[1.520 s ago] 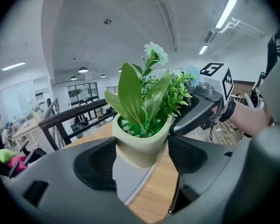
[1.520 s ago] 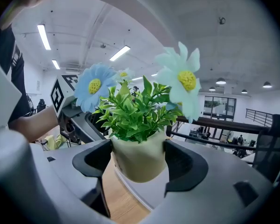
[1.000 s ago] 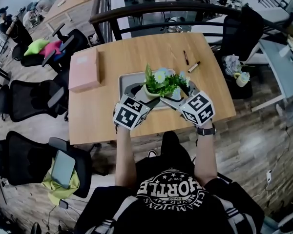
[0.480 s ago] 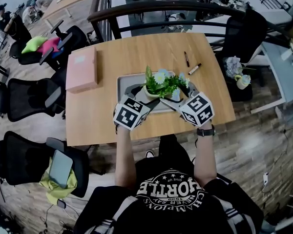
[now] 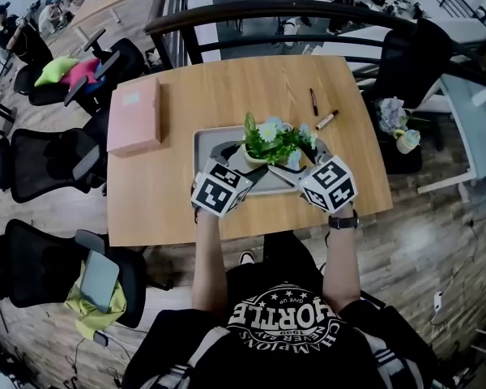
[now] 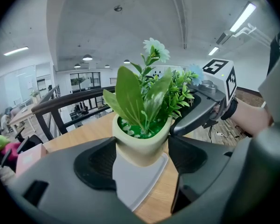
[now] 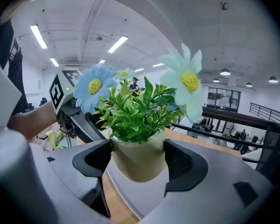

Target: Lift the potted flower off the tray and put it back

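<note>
— Where is the potted flower (image 5: pixel 267 140)?

— Over the grey tray (image 5: pixel 206 148), toward the tray's 3 o'clock half. It stands upright, with green leaves, a pale blue bloom and a white one above a cream pot. I cannot tell whether its base touches the tray.

— And the left gripper (image 5: pixel 241 157)?

— It comes in from the pot's 7 o'clock. In its own view, the left gripper (image 6: pixel 140 155) has its two jaws pressed against the pot's sides, pinching it low on the body.

— The right gripper (image 5: pixel 301 157)?

— It comes in from 5 o'clock. In the right gripper view, the right gripper (image 7: pixel 139 161) clamps the same pot, one dark pad against each side. From the left gripper view, one of its arms reaches the pot's rim at 2 o'clock.

— What else is on the wooden table (image 5: pixel 227 87)?

— A pink box (image 5: pixel 136 116) lies at 9 o'clock from the tray, well apart from it. A dark pen (image 5: pixel 313 101) and a marker (image 5: pixel 327 120) lie at 1 o'clock, near each other but not touching.
</note>
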`<state>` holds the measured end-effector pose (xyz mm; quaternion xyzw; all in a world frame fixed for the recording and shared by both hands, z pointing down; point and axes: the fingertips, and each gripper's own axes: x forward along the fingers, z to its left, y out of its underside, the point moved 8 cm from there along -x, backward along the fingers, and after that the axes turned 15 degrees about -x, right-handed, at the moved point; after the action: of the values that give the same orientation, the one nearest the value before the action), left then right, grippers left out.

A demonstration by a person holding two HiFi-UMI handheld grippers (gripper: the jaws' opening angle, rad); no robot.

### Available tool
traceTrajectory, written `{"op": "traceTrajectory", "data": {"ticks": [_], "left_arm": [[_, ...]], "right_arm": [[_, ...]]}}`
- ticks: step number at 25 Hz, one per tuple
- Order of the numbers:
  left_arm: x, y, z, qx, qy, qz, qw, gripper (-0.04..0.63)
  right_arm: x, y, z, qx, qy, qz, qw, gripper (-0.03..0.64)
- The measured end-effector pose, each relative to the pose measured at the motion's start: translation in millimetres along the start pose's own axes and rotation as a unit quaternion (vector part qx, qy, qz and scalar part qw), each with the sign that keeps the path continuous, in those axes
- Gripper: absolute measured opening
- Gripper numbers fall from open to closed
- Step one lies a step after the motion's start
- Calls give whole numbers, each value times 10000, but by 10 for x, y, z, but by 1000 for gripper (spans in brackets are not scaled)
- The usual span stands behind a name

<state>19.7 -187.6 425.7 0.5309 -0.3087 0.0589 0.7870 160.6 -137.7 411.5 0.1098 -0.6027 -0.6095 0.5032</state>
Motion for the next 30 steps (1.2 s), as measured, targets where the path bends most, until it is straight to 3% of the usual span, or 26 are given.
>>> {"op": "traceTrajectory", "data": {"ticks": [30], "left_arm": [[545, -223, 359, -88, 3, 241, 9997, 365]], "right_arm": [[335, 226, -555, 127, -105, 210, 9996, 376]]}}
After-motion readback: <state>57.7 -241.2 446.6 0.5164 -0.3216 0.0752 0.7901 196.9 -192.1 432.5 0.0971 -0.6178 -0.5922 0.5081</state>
